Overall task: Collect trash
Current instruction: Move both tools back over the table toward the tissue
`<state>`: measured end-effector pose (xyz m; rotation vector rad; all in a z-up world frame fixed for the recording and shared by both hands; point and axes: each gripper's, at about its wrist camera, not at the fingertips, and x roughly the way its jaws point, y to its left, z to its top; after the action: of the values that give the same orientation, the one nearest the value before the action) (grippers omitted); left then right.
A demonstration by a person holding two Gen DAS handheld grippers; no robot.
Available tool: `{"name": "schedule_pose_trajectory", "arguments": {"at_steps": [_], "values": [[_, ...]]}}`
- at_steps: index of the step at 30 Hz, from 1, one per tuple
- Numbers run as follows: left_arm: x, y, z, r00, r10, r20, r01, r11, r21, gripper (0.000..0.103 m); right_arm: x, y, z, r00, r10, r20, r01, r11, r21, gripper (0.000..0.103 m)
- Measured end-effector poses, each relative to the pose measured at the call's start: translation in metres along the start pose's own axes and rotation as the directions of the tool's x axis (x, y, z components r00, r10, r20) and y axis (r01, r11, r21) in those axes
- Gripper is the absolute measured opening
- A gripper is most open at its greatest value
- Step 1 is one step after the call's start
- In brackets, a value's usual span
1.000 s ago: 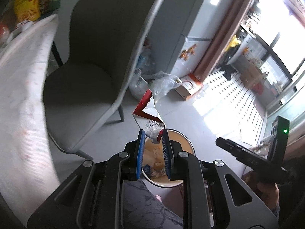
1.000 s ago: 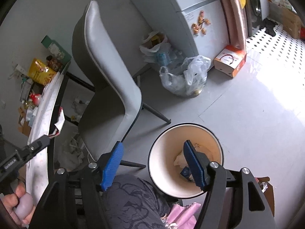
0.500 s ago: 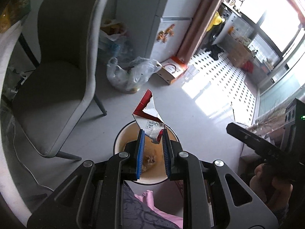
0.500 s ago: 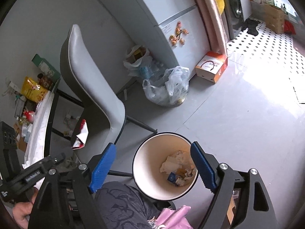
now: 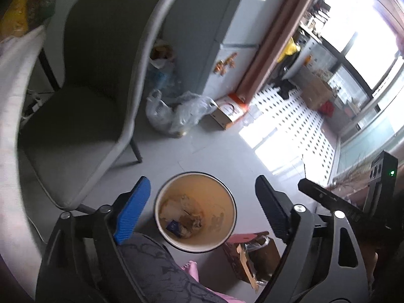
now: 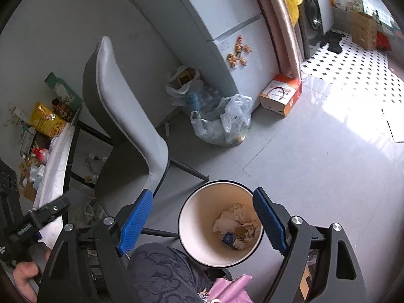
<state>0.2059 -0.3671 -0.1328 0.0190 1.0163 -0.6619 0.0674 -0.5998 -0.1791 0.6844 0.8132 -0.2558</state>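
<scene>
A round cream trash bin [image 5: 202,185] stands on the grey floor, with crumpled paper and wrappers [image 5: 183,212] lying at its bottom. My left gripper [image 5: 202,179] hangs right above the bin; its jaws are opening wide and nothing is between them. In the right wrist view the same bin [image 6: 202,217] and its trash [image 6: 237,224] lie under my right gripper [image 6: 202,191], which is open and empty. The red and white wrapper is no longer at the left jaws; I cannot pick it out among the trash.
A grey chair [image 5: 83,116] stands just left of the bin. A table with a white cloth [image 6: 53,161] lies beyond it. Clear plastic bags [image 5: 176,116] and an orange-white box [image 5: 228,111] sit by the fridge [image 6: 202,25]. A brown open box [image 5: 255,255] adjoins the bin. A person's knee [image 5: 156,270] is below.
The left jaws went from shut on a red and white wrapper to wide apart, and the wrapper is gone from them. The right jaws spread a little wider and rose slightly.
</scene>
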Motion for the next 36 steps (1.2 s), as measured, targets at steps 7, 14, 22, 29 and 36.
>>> {"name": "schedule_pose_trajectory", "arguments": {"at_steps": [7, 14, 22, 29, 36], "values": [[-0.065, 0.038, 0.004, 0.990, 0.049, 0.134, -0.040, 0.997, -0.071, 0.095, -0.013, 0.047, 0.001, 0.998, 0.050, 0.050, -0.045, 0.994, -0.097, 0.095], [-0.132, 0.071, 0.000, 0.957, 0.165, 0.237, -0.133, 0.980, -0.146, 0.097, -0.030, 0.106, -0.005, 0.991, 0.105, 0.085, -0.087, 0.976, -0.199, 0.095], [-0.196, 0.114, -0.015, 0.902, 0.263, 0.343, -0.182, 0.950, -0.252, 0.097, -0.049, 0.173, -0.020, 0.985, 0.119, 0.128, -0.072, 0.943, -0.326, 0.095], [-0.233, 0.144, -0.038, 0.845, 0.383, 0.372, -0.269, 0.907, -0.322, 0.097, -0.062, 0.226, -0.035, 0.979, 0.125, 0.161, -0.052, 0.917, -0.395, 0.095], [-0.267, 0.175, -0.063, 0.829, 0.396, 0.395, -0.244, 0.892, -0.382, 0.097, -0.063, 0.268, -0.050, 0.975, 0.172, 0.141, -0.093, 0.892, -0.443, 0.095]]}}
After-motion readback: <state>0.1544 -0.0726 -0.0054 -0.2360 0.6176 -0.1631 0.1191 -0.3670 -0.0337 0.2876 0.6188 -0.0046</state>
